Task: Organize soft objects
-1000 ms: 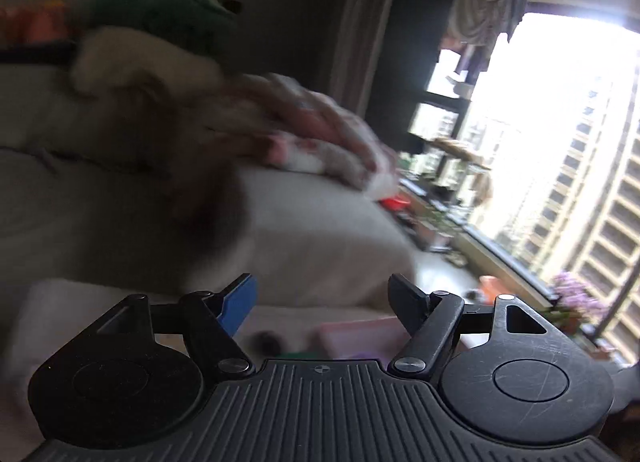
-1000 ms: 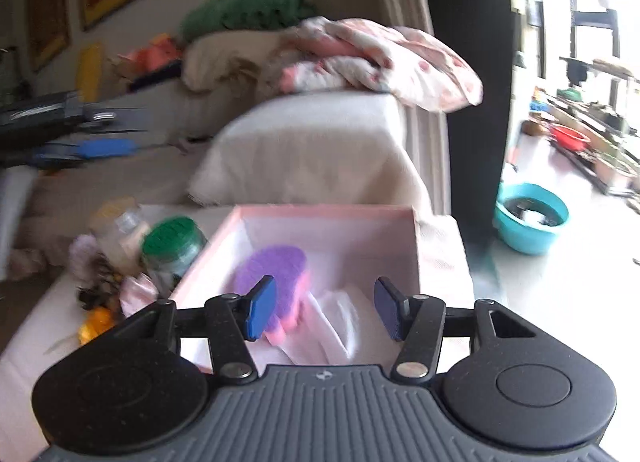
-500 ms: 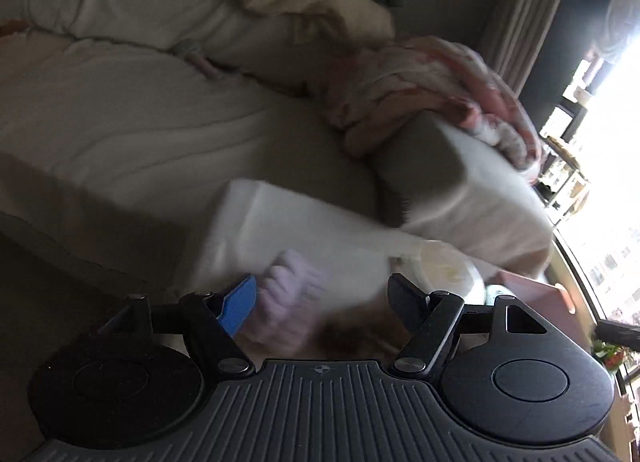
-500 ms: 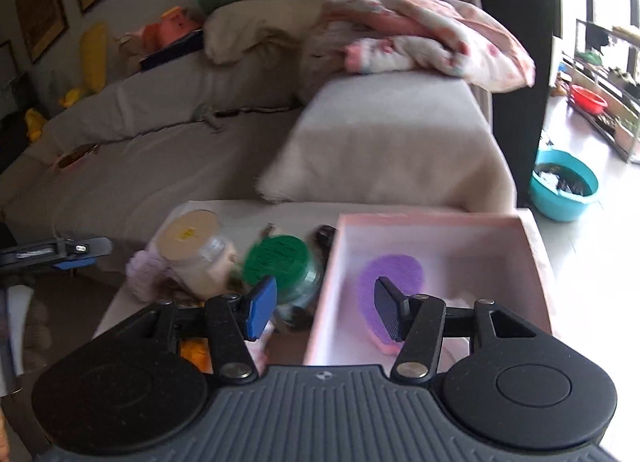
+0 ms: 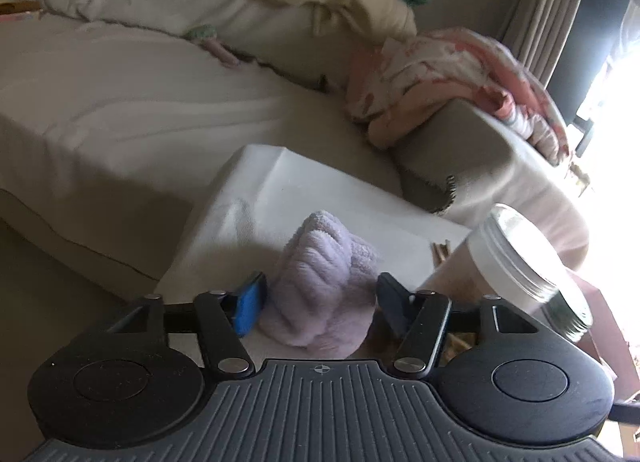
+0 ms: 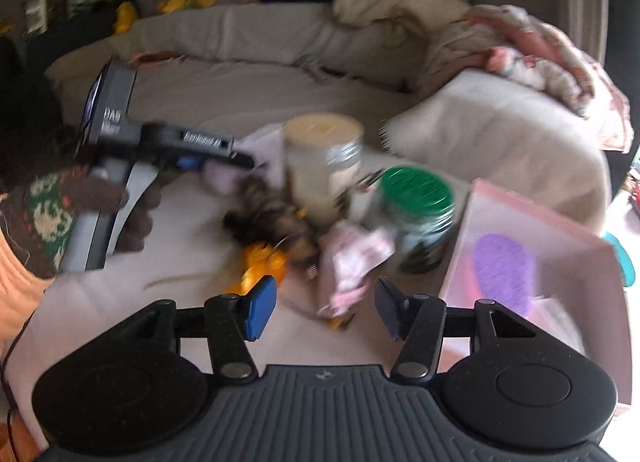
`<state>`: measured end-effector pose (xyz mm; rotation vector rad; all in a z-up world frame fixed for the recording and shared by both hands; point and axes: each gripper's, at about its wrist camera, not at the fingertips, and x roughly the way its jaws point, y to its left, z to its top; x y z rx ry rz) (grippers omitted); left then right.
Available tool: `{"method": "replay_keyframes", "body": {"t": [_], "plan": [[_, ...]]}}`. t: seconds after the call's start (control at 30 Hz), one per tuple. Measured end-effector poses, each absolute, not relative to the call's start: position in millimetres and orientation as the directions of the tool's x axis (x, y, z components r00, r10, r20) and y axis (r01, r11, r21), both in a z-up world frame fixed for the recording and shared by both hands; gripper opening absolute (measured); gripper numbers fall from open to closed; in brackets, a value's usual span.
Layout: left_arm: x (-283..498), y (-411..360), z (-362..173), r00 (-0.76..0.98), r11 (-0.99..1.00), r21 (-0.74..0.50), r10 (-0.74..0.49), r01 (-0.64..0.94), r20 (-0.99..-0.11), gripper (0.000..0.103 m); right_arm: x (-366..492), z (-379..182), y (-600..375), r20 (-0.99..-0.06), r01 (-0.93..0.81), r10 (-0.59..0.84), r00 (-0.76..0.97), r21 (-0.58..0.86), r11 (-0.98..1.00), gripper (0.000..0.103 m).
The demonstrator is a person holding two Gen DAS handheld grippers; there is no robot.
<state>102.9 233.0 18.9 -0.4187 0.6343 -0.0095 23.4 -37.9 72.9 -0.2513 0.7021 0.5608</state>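
A fluffy lilac soft toy (image 5: 320, 282) lies on the white-covered table (image 5: 280, 190), between the fingers of my open left gripper (image 5: 318, 304); the jaws stand around it, not closed. In the right wrist view the left gripper (image 6: 224, 160) reaches the lilac toy (image 6: 222, 178) at the table's left. My right gripper (image 6: 326, 308) is open and empty above a pink-and-white cloth (image 6: 352, 262). A brown furry toy (image 6: 272, 218) and an orange soft piece (image 6: 262, 264) lie beside it. A pink box (image 6: 560, 230) at right holds a purple sponge (image 6: 504, 270).
A white-lidded jar (image 5: 508, 258) (image 6: 322, 166) and a green-lidded jar (image 6: 416, 214) stand mid-table. A grey sofa (image 5: 120, 102) with a pink blanket (image 5: 440, 74) and cushions lies behind. My sleeved arm (image 6: 48, 222) is at left.
My left gripper swung down from the sofa to the table and now straddles the lilac toy. My right gripper moved left from over the pink box to over the cloth pile.
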Motion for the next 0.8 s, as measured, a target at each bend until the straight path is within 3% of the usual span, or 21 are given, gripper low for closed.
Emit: {"method": "replay_keyframes", "body": {"t": [0.13, 0.2, 0.3, 0.4, 0.57, 0.8], "plan": [[65, 220, 44, 0.855, 0.944, -0.317, -0.085, -0.095, -0.511, 0.064, 20, 55, -29, -0.674, -0.577, 0.419, 0.609, -0.014, 0.817, 0.055], [53, 207, 55, 0.847, 0.956, -0.293, -0.162, 0.007, -0.507, 0.064, 17, 47, -32, -0.669, -0.574, 0.424, 0.61, -0.005, 0.819, 0.055], [40, 173, 58, 0.759, 0.939, -0.25, -0.338, 0.235, -0.557, 0.065, 13, 39, -40, -0.657, -0.565, 0.428, 0.62, 0.004, 0.825, 0.055], [34, 137, 41, 0.688, 0.926, -0.18, -0.367, 0.331, -0.626, 0.066, 3, 33, -51, -0.647, -0.566, 0.428, 0.631, -0.005, 0.825, 0.055], [38, 120, 24, 0.667, 0.932, -0.176, -0.351, 0.318, -0.657, 0.066, -12, 31, -68, -0.633, -0.549, 0.414, 0.654, -0.021, 0.835, 0.055], [24, 168, 40, 0.755, 0.948, -0.27, -0.3, 0.168, -0.583, 0.066, -3, 37, -48, -0.628, -0.579, 0.457, 0.63, 0.013, 0.815, 0.055]]}}
